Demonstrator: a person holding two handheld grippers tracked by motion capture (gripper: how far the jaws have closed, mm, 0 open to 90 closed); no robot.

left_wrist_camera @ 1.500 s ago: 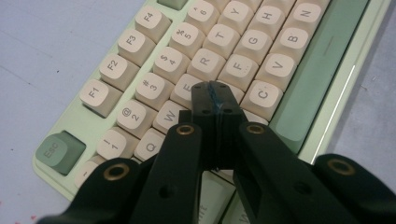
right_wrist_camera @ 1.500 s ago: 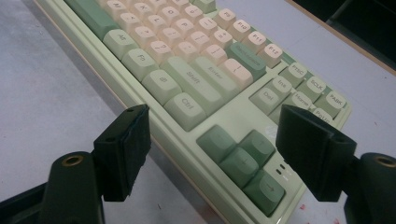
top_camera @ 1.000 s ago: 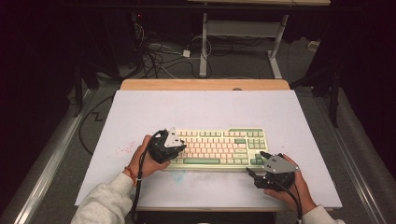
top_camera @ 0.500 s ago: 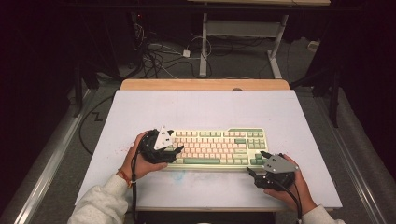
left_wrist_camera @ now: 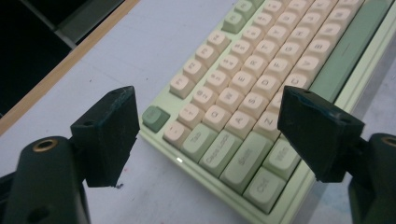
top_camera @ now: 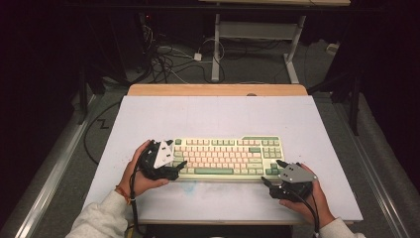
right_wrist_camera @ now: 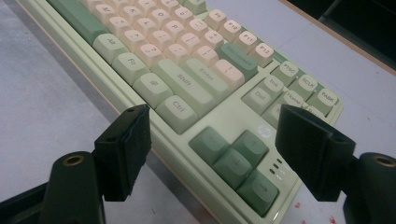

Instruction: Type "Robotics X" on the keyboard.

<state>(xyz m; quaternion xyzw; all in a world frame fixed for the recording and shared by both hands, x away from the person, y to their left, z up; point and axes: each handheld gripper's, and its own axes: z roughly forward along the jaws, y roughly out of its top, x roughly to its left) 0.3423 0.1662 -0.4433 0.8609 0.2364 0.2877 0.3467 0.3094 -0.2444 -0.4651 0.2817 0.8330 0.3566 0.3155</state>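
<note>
Keyboard, pale green plastic case with cream and green keycaps (top_camera: pixel 225 156): lying flat and square near the front edge of the wide pale grey surface (top_camera: pixel 218 114), long side parallel to that edge.

Surface: bare apart from the keyboard, faint reddish specks near the front; wooden strip along the far edge.

Left gripper (top_camera: pixel 177 166): held at the keyboard's left end, black jaws set wide apart, just been opening, nothing between the pads. In the left gripper view (left_wrist_camera: pixel 205 135), jaws straddling the corner with the green modifier keys, one jaw over the bare surface beside the case, the other above the bottom key row. No contact evident.

Right gripper (top_camera: pixel 274 172): held at the keyboard's right front corner, jaws likewise wide apart and holding nothing. In the right gripper view (right_wrist_camera: pixel 212 154), arrow-key cluster (right_wrist_camera: pixel 236 161) between and beyond the jaws; contact with the case not discernible.

Step in hand, as judged: both grippers positioned at opposite ends of the keyboard, grip not yet taken; looks like preparation to seize or shift the keyboard by its ends.

Next move, as judged: requires each gripper brought onto the case edge rather than the keycaps, then closed evenly on both sides to avoid skewing or pressing keys.
</note>
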